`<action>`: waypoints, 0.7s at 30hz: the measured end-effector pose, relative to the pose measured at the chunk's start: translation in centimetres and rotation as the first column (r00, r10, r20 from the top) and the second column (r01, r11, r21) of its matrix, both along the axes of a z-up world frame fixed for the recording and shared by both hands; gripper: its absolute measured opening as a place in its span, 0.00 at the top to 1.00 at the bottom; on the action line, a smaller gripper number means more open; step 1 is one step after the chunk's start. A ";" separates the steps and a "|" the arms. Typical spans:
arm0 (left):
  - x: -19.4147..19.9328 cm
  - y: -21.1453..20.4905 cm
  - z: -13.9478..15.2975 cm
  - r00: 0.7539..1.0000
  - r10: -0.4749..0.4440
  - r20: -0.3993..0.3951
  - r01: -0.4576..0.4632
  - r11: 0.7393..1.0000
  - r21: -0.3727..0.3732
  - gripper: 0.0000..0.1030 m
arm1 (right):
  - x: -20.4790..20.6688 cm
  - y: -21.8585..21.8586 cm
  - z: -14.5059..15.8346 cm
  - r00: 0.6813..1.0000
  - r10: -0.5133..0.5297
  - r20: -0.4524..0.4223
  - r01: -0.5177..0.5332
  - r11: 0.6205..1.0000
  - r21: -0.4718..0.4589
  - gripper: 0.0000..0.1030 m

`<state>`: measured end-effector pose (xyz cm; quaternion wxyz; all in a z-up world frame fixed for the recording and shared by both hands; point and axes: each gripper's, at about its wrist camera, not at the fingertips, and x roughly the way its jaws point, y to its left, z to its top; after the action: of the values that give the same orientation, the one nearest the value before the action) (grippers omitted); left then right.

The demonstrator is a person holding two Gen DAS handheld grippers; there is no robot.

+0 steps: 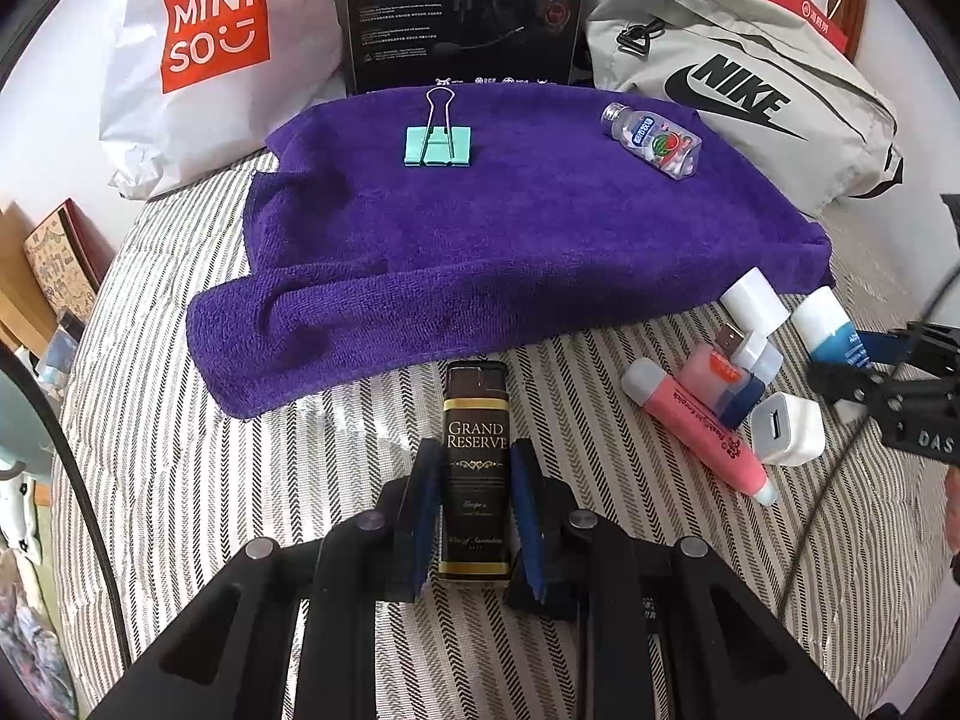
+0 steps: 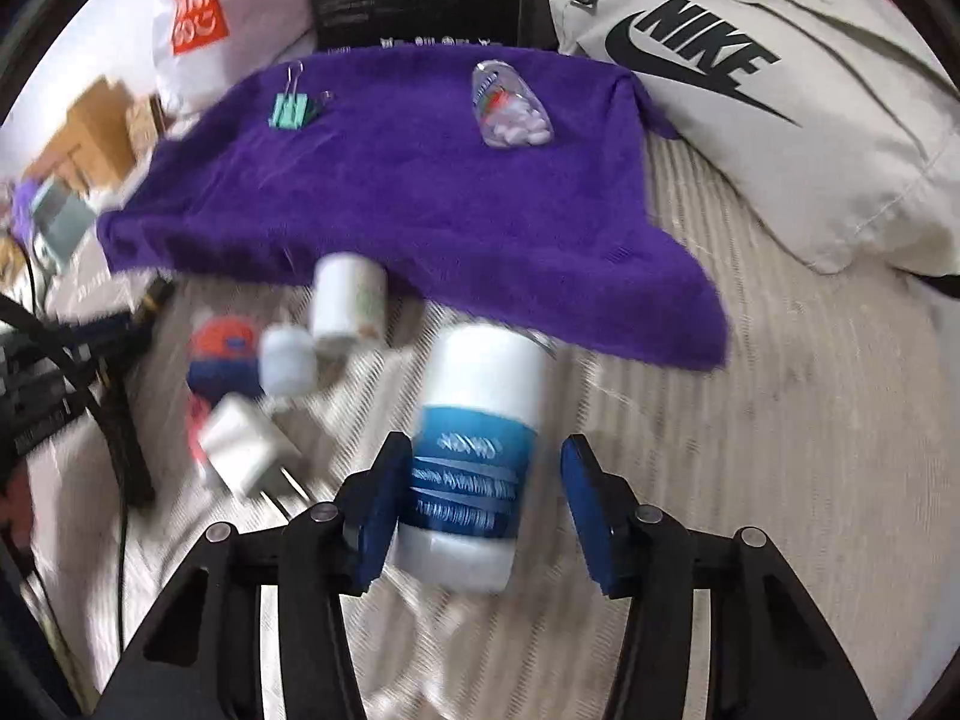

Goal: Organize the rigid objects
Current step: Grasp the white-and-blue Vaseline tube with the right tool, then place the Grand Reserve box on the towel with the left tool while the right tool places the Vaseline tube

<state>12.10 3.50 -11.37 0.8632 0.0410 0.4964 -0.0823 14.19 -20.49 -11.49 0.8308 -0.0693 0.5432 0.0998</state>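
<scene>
On a striped bedspread, the left gripper closes its blue pads on both sides of a dark "Grand Reserve" lighter, which lies between the fingers just short of the purple towel, its long axis pointing straight away toward the towel's near folded edge. The right gripper stands spread around a white tube with a blue label: the left pad touches the tube's side while the right pad stands clear of it. The tube's long axis runs away from the camera, tilted slightly right, its far end reaching the towel's near edge. Motion blur smears the right wrist view, leaving the label text unreadable and the cluster of small items left of the tube hard to make out. From the left wrist view that cluster, off the towel's near right corner, shows a pink tube, a white charger and a USB stick. On the towel's far side lie a teal binder clip and a clear pill bottle.
</scene>
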 end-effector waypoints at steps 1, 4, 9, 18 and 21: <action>0.0 0.0 0.0 1.000 0.000 0.001 0.000 1.000 0.003 0.77 | -0.1 -0.6 0.2 1.000 -0.013 0.002 0.013 1.000 0.008 0.49; 0.0 0.0 0.0 1.000 0.006 0.003 -0.006 1.000 0.003 0.77 | 0.2 -1.1 0.1 1.000 -0.020 0.015 0.019 1.000 0.014 0.49; -0.1 -0.1 0.0 1.000 0.009 0.005 -0.009 1.000 0.003 0.78 | 0.3 -0.4 -0.6 0.999 0.027 0.037 -0.027 1.000 0.006 0.53; -0.1 0.0 0.0 1.000 0.004 0.003 -0.004 1.000 -0.009 0.78 | 0.0 -2.2 -0.1 0.999 0.033 0.031 -0.035 0.995 0.095 0.65; -0.3 0.2 0.0 1.000 0.015 -0.001 -0.015 1.000 -0.014 0.78 | -0.3 -2.4 -0.1 0.999 0.041 0.026 -0.043 0.992 0.118 0.65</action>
<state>11.85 3.69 -11.32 0.8639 0.0312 0.4963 -0.0795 13.93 -22.86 -11.63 0.8375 -0.0327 0.5249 0.1484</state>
